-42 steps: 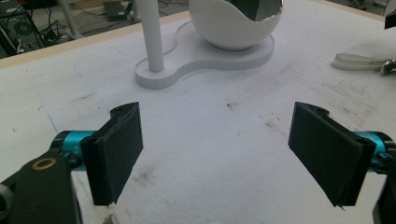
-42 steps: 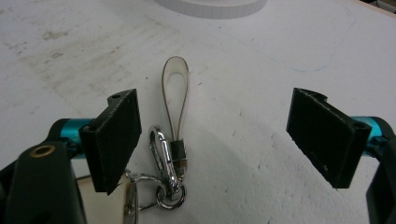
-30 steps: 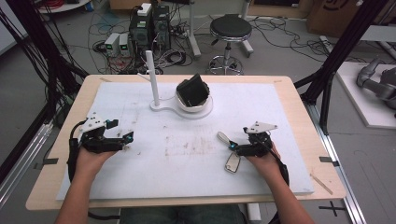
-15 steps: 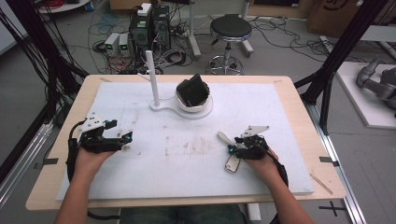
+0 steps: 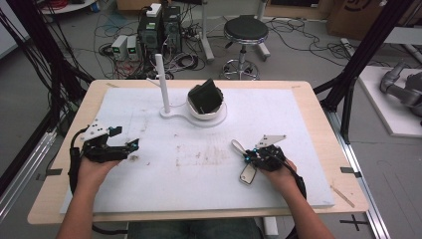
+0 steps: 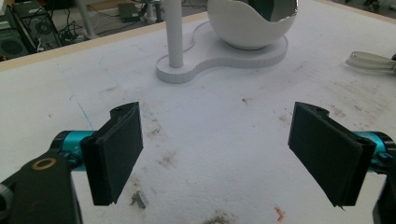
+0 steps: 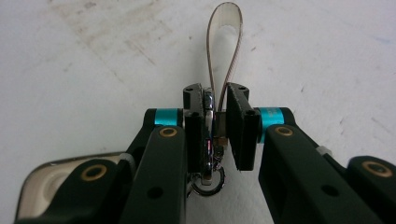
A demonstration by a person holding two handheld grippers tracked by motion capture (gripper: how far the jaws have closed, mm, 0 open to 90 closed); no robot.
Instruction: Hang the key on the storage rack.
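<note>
A key fob with a beige strap loop [image 7: 227,42], a metal ring [image 7: 208,179] and a pale tag [image 7: 51,182] lies on the white mat at the right. My right gripper [image 7: 215,116] is shut on the strap just above the ring. In the high view the right gripper [image 5: 249,157] has the loop [image 5: 238,147] sticking out toward the table's centre, with the tag [image 5: 247,174] beside the hand. At the left, my left gripper [image 5: 133,145] rests on the mat. Its jaws stand wide open around nothing [image 6: 217,149].
A white stand [image 5: 199,119] at the back centre carries an upright post [image 5: 163,84] and a bowl [image 5: 214,112] holding a black object [image 5: 205,96]. The bowl [image 6: 250,28] and post [image 6: 173,32] lie ahead of the left gripper. Small debris [image 6: 138,199] dots the stained mat [image 5: 199,159].
My right gripper has shifted slightly left and toward the person, keeping the key fob strap between its jaws. The left gripper has stayed put.
</note>
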